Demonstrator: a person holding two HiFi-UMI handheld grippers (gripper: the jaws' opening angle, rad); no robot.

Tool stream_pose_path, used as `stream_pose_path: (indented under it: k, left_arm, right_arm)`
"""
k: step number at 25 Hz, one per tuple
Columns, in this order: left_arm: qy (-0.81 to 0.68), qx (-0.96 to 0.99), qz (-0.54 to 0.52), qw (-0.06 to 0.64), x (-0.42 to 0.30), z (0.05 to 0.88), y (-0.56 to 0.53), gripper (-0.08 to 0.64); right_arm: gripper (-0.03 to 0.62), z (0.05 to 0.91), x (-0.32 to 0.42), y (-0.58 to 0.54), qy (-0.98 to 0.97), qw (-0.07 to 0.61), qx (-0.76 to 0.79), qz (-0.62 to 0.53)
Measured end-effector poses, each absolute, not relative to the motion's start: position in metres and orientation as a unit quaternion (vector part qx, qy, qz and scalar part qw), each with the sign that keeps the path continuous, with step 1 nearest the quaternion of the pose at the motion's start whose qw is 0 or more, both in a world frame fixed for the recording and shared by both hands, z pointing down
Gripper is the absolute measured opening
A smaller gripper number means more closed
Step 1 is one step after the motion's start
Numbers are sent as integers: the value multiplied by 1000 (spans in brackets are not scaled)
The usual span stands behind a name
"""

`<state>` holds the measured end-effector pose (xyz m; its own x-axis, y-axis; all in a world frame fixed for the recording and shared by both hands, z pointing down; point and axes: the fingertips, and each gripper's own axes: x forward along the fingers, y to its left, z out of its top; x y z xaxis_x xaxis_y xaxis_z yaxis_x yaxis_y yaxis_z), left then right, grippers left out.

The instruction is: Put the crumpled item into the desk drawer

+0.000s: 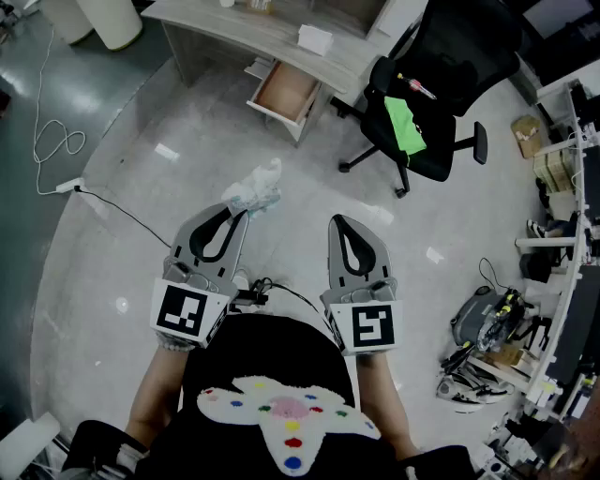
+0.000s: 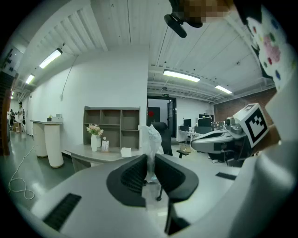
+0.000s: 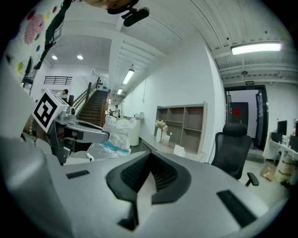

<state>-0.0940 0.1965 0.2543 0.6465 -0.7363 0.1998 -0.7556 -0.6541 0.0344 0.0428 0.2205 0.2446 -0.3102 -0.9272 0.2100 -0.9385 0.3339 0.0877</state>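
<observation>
Bright, even indoor light from long fluorescent ceiling tubes (image 2: 186, 75). Polished pale grey floor (image 1: 141, 206) carries small white glare patches; shadows soft, faint. Both gripper views fisheye: lines bow, corners go black. Shell of left gripper (image 2: 151, 162) near lens slightly soft. Head view sharp.

The open drawer (image 1: 281, 87) juts out from the desk's (image 1: 225, 28) front edge, with nothing over its top. Bare floor (image 1: 309, 178) stretches wide in front of it. A black office chair (image 1: 427, 94) stands just to the right of the drawer, its wheeled base (image 1: 375, 161) spreading toward it. A cable (image 1: 112, 206) trails across the floor at the left. Clutter (image 1: 487, 337) crowds the far right side.
</observation>
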Motion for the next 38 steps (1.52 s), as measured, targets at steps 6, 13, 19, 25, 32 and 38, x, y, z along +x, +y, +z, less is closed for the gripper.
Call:
stream_pose_path:
  k: [6, 13, 19, 25, 32, 38]
  left_arm:
    - [-412, 905, 86, 56, -92, 257, 197, 63]
    - [-415, 904, 88, 54, -88, 257, 203, 63]
    - [-423, 901, 88, 49, -79, 254, 211, 63]
    - [-440, 892, 87, 46, -73, 255, 223, 63]
    - [-456, 886, 83, 37, -61, 255, 238, 63]
    - [-453, 887, 84, 33, -50, 255, 244, 63]
  right_arm:
    - [5, 248, 46, 221, -808, 116, 577, 19]
    - [5, 250, 53, 225, -806, 125, 578, 21]
    - [5, 252, 60, 231, -815, 114, 568, 33]
    - [5, 256, 68, 240, -826, 106, 552, 27]
    - [5, 263, 88, 255, -830, 105, 547, 24]
    - [5, 271, 100, 258, -829, 110, 548, 26]
